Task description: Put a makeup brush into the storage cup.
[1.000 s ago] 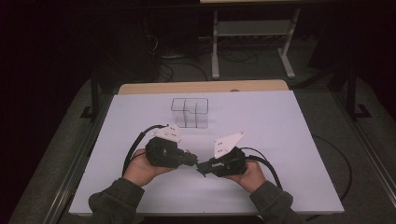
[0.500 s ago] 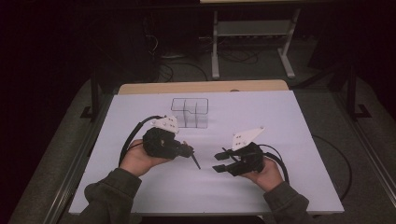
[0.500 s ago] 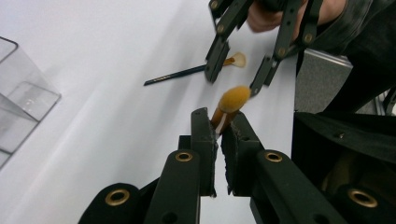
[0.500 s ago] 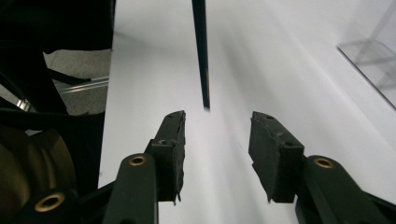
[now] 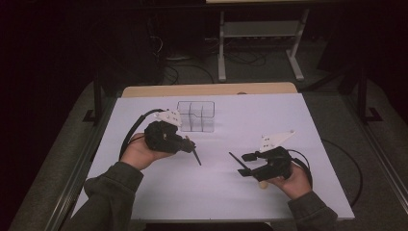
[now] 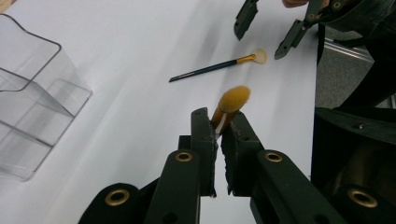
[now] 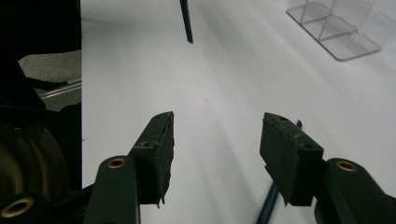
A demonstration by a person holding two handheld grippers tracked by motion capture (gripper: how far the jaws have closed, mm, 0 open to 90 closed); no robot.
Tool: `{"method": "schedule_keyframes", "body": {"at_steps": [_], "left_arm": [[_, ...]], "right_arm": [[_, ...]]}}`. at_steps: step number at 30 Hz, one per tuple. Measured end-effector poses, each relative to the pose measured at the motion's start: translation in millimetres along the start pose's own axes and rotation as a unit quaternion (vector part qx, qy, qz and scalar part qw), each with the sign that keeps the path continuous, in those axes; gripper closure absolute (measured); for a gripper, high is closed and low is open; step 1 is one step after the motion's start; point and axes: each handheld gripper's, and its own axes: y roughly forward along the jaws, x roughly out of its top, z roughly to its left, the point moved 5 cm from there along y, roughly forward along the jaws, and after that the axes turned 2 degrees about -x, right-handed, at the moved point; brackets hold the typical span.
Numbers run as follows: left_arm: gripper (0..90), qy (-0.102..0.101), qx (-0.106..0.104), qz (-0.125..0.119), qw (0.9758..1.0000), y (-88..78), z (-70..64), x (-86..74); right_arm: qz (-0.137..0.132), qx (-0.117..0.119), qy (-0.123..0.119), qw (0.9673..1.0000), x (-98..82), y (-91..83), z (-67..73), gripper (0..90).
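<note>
My left gripper (image 5: 186, 144) (image 6: 219, 122) is shut on a makeup brush just below its orange bristles (image 6: 233, 97). The dark handle (image 5: 195, 156) points down toward the white table, and its tip (image 7: 186, 25) hangs at the top of the right gripper view. A second thin brush (image 6: 212, 67) (image 5: 234, 159) lies flat on the table. My right gripper (image 5: 245, 164) (image 7: 215, 140) hovers over it. Its jaws have just been opening and stand apart with nothing pinched between them. Part of the lying handle (image 7: 267, 207) passes under the right-hand jaw.
A clear plastic organizer (image 5: 195, 115) (image 6: 32, 107) (image 7: 334, 32) with compartments stands at the back middle of the white table sheet (image 5: 288, 120). Metal rails (image 5: 82, 163) run along the table's sides. Cables trail from both grippers.
The two grippers were together at the table's middle and have drawn apart. The right one went right and its jaws opened. The left one shifted left and slightly up, brush in its jaws.
</note>
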Motion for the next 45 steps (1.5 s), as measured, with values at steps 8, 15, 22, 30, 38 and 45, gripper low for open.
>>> {"method": "schedule_keyframes", "body": {"at_steps": [8, 15, 22, 30, 38, 45], "left_arm": [[83.5, -0.004, 0.008, 0.001, 1.0000, -6.3, 19.1, 7.1], [83.4, -0.011, 0.017, 0.003, 0.9998, -8.9, 36.8, 11.6], [83.4, -0.017, 0.022, 0.001, 0.9996, -13.3, 52.2, 17.1], [83.4, -0.020, 0.034, 0.001, 0.9992, -20.7, 69.3, 26.7], [83.4, -0.031, 0.042, -0.001, 0.9986, -26.6, 87.0, 38.1], [83.4, -0.033, 0.050, -0.002, 0.9982, -31.2, 100.9, 52.8]], "right_arm": [[-0.001, -0.020, 0.021, 0.9996, -13.5, -12.5, -9.3, 39.9], [0.004, -0.037, 0.038, 0.9986, -25.9, -22.5, -18.0, 37.2], [0.005, -0.046, 0.052, 0.9976, -32.7, -28.1, -23.3, 34.5], [0.003, -0.050, 0.061, 0.9969, -35.8, -32.3, -28.4, 33.4], [-0.002, -0.052, 0.059, 0.9969, -32.6, -36.2, -30.6, 33.2], [-0.001, -0.053, 0.061, 0.9967, -34.3, -37.3, -31.9, 33.5]]}}
